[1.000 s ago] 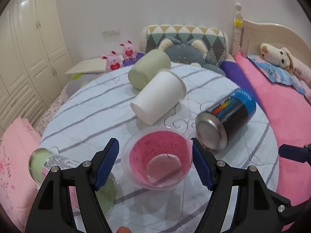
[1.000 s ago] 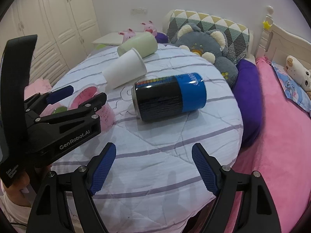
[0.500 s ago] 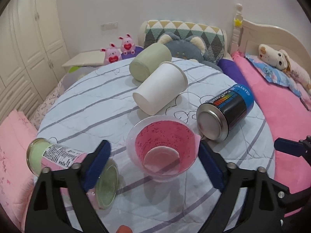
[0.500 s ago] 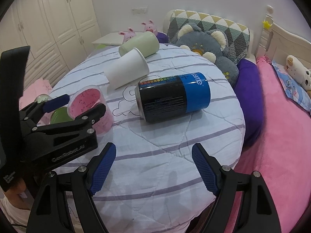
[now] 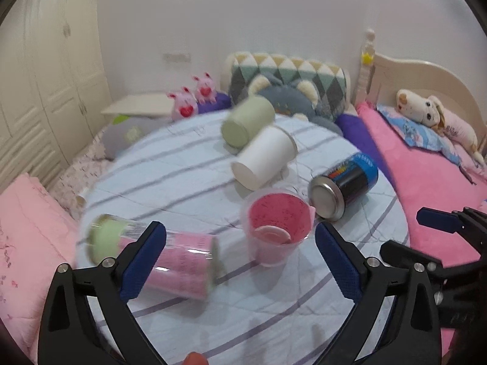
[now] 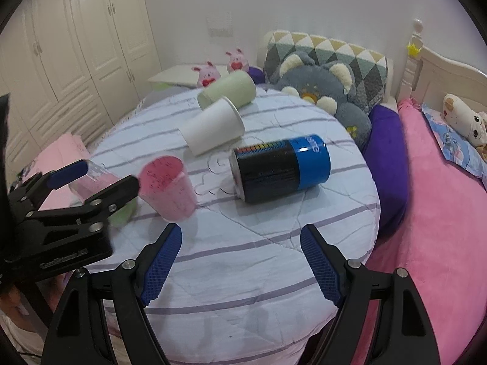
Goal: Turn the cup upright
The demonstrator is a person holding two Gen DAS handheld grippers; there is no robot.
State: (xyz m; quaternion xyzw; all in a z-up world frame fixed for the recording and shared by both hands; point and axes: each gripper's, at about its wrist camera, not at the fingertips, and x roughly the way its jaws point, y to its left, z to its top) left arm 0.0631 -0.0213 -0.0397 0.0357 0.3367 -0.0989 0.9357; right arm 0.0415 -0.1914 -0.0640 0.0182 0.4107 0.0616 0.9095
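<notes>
Clear pink plastic measuring cup [image 5: 275, 228] stands upright on striped round bench [image 5: 182, 179], free of both claws. Left claw [image 5: 240, 261] spread, empty; right claw [image 6: 240, 266] spread, empty. Risk: soft quilt, cup may tip w/ any nudge.

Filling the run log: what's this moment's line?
pink cup upright | left gripper open | right gripper open | white cup on side
</notes>
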